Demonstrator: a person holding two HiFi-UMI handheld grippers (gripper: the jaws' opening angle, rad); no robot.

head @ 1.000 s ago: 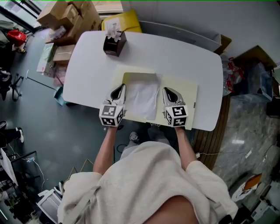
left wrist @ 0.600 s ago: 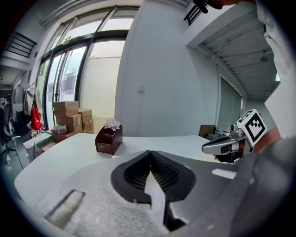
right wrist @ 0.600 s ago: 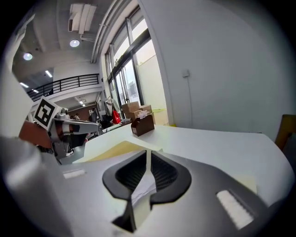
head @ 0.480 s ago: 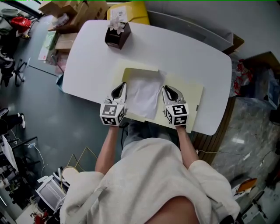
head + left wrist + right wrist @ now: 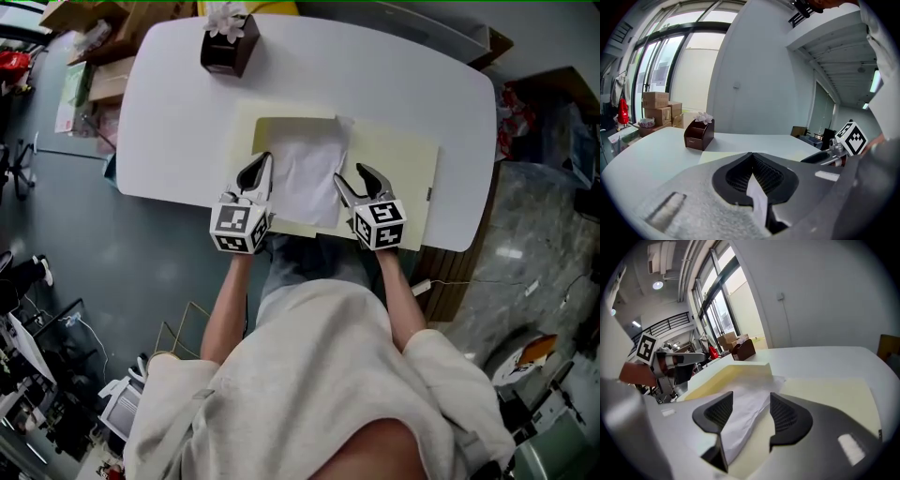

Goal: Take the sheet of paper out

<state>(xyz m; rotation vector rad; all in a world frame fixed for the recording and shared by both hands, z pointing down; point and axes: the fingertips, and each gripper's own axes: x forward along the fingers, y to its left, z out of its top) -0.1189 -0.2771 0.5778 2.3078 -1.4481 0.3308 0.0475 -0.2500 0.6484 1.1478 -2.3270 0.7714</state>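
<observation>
While the left edge of the white rectangular sheet of paper is pinched between the pressed-together jaws of the left gripper, the jaws of the right gripper are spread and opening. The sheet's right edge lies loosely between them, and no pad is seen pressing on it. In the left gripper view, a thin white strip of the sheet is seen clamped where the jaws of the left gripper meet. In the right gripper view, the crumpled sheet is seen running between the parted jaws of the right gripper.

The sheet is laid over the middle of a pale yellow flat paper folder, which is spread open along the near edge of the white round-cornered desk. The folder's near edge is set just at the desk's near edge, and both gripper bodies are held out beyond that edge. The right half of the folder is left uncovered up to the desk's right edge.

Bare desk surface is left between the folder's far edge and the desk's far edge. A dark brown tissue box with white tissue is stood near the far left corner, well apart from the folder. Brown cardboard boxes are stacked on the floor beyond that corner.
</observation>
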